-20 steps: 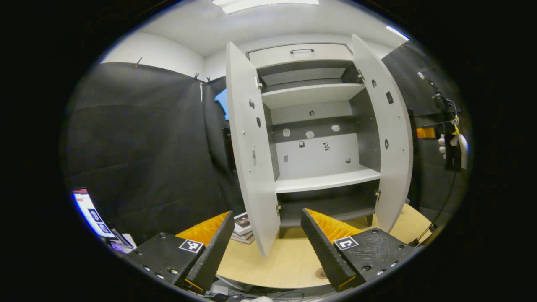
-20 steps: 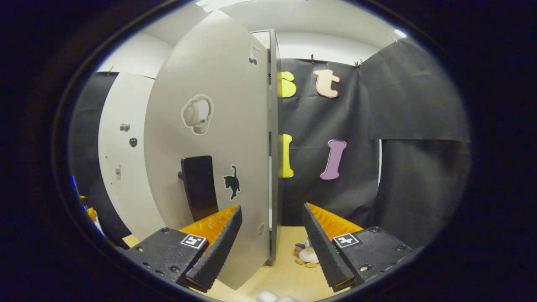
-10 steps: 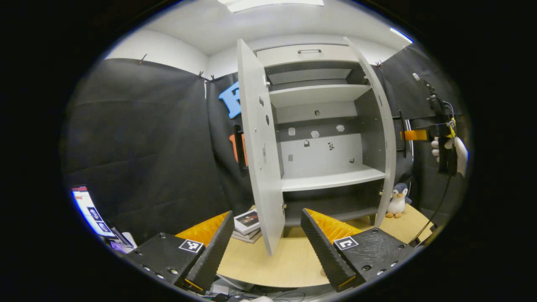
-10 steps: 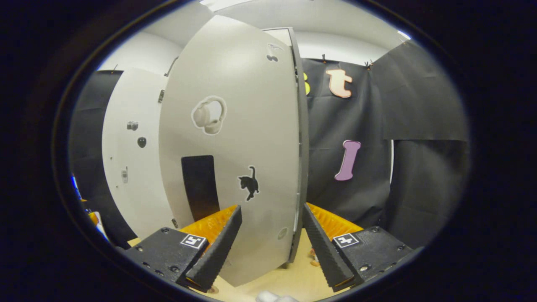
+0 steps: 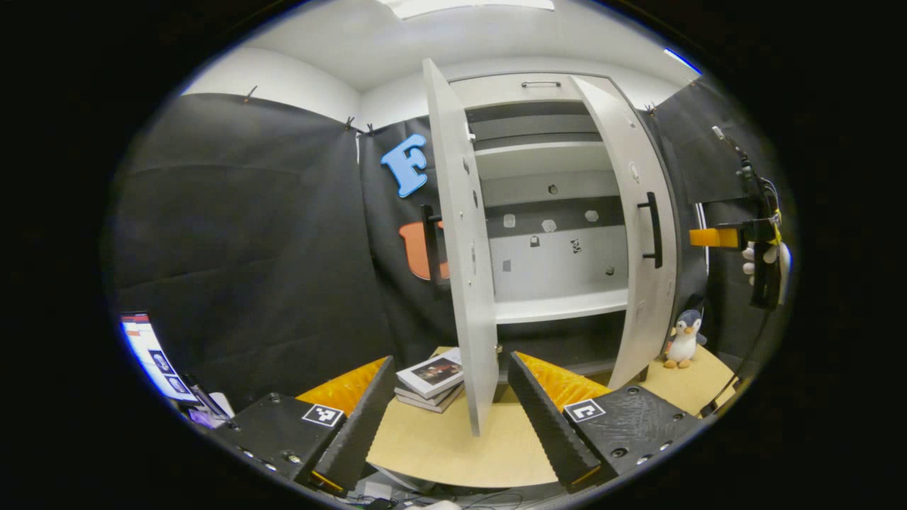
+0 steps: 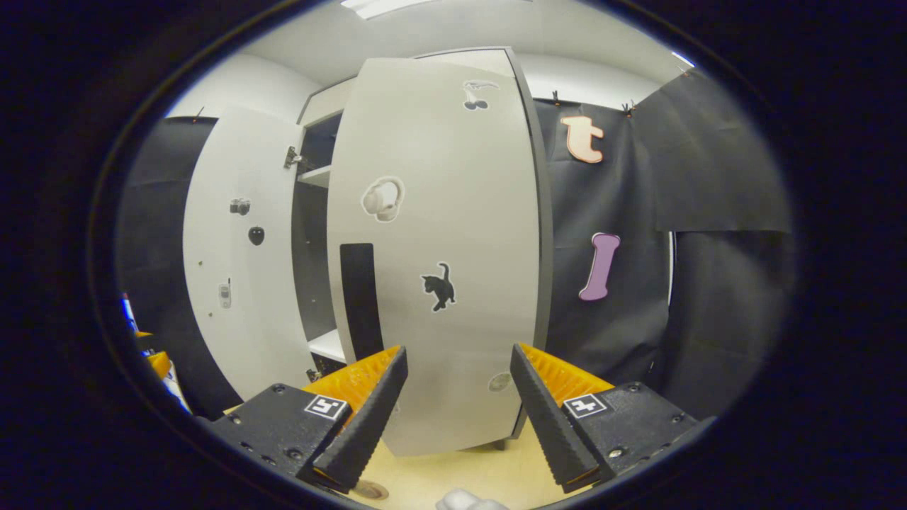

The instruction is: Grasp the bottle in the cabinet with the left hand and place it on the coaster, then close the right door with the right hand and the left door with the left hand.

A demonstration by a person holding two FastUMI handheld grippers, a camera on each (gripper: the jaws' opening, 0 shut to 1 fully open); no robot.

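**Grey doors half shut, right one first**

Grey-white and matt, the right door [image 6: 439,248] stands partly swung in, its outer face turned toward the right gripper [image 6: 457,407], whose jaws stand apart and hold nothing. The door's lower edge sits just beyond the fingertips; whether it touches them I cannot tell. To finish this step well, I judge it best to push flat on the panel near its free edge, beside the black handle [image 6: 358,297], and follow the door's arc rather than shove straight, so the hinges are not strained and the cabinet [image 5: 549,212] does not rock.

The left gripper [image 5: 450,418] is likewise open and empty, waiting in front of the left door [image 5: 460,241], which stands out edge-on toward it. It should keep clear until the right door is home, then press that panel in the same way.

Neither bottle nor coaster can be made out with certainty; the cabinet's visible shelves look bare, so I judge the placing already done.

The bench [image 5: 439,446] is pale wood. A stack of books [image 5: 432,379] lies near the left door's foot, and a toy penguin [image 5: 684,340] stands at the bench's far right corner. Black cloth walls the booth; a gloved hand [image 5: 765,258] holds the right gripper off to the side.
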